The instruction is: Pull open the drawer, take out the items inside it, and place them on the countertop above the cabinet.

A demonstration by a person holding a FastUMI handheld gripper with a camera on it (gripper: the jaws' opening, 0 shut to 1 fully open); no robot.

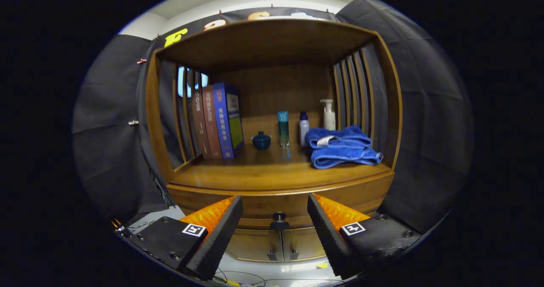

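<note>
Wooden cabinet (272,193) dead ahead, and our gripper (275,212) sits spread wide with the dark drawer knob (279,221) between the fingers, neither one touching it yet as far as we can tell. Drawer looks shut, so whatever's inside is hidden from us. Risk-wise: that knob is small and round, so closing off-centre could let it slip out mid-pull. Also the counter's right edge is hogged by the folded blue towels (342,146), with bottles (304,127) behind, so landing space is mostly front-middle.

Book spines (212,123) carry lettering too small to read, no other legible text
</note>
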